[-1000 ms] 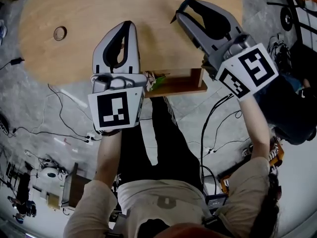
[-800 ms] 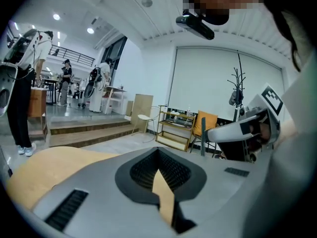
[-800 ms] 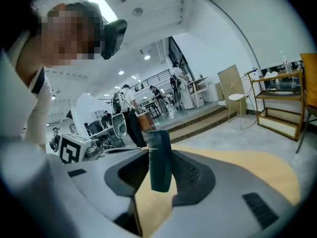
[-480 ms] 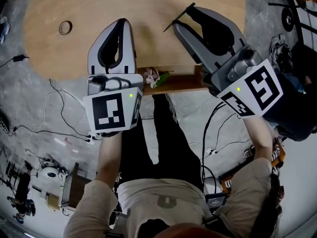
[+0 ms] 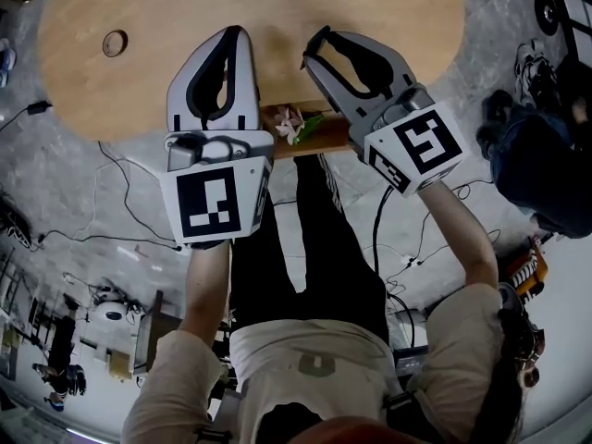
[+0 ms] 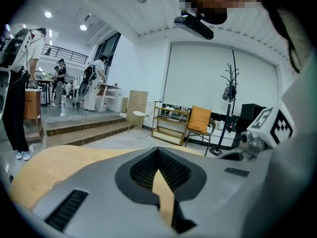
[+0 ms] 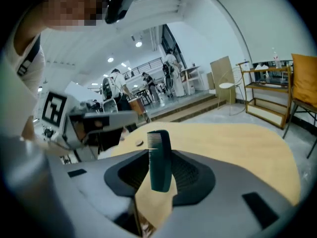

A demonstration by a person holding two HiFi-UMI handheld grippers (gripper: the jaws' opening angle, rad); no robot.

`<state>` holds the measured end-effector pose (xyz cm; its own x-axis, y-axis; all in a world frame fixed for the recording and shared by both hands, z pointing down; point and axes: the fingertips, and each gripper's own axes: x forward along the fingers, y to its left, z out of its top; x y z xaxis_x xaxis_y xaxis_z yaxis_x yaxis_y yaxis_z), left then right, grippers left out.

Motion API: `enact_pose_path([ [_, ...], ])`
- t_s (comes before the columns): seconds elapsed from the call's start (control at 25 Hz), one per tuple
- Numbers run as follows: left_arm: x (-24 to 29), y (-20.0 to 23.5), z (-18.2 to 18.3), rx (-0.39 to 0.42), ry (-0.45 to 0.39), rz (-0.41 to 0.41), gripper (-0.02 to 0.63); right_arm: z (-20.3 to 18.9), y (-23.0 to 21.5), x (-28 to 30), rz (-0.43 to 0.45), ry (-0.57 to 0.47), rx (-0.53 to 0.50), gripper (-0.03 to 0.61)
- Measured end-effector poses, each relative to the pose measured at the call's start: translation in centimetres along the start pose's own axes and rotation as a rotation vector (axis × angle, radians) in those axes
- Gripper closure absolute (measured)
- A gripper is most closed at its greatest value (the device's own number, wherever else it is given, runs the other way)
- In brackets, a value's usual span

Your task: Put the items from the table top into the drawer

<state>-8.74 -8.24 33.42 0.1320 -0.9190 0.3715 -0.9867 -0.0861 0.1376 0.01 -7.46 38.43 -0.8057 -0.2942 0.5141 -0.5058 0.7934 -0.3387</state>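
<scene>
A dark green comb (image 7: 159, 158) stands upright between the pads of my right gripper (image 7: 159, 152), which is shut on it. In the head view the right gripper (image 5: 313, 52) hangs over the table's near edge, just above the open wooden drawer (image 5: 326, 144). The comb (image 5: 314, 44) shows there as a thin dark strip at its tips. A pink flower with a green leaf (image 5: 292, 124) lies in the drawer. My left gripper (image 5: 237, 33) rests over the wooden table top (image 5: 139, 81) left of the drawer. Its fingers meet at the tips (image 6: 158, 151) with nothing between them.
A small ring (image 5: 115, 43) lies on the table's far left. My legs (image 5: 305, 248) are right below the drawer. Cables (image 5: 111, 239) trail over the grey floor. Steps, a shelf and an orange chair (image 6: 199, 120) stand beyond the table.
My right gripper has swung left and down with the comb, from the table's right side to just above the drawer. The left gripper has stayed put.
</scene>
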Motion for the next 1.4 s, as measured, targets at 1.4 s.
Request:
enact_pose_path([
  [1.4, 0.7, -1.6, -2.0, 0.076, 0.062, -0.038, 0.606, -33.8, -4.0, -5.3, 0.108, 0.926, -0.570, 0.395],
])
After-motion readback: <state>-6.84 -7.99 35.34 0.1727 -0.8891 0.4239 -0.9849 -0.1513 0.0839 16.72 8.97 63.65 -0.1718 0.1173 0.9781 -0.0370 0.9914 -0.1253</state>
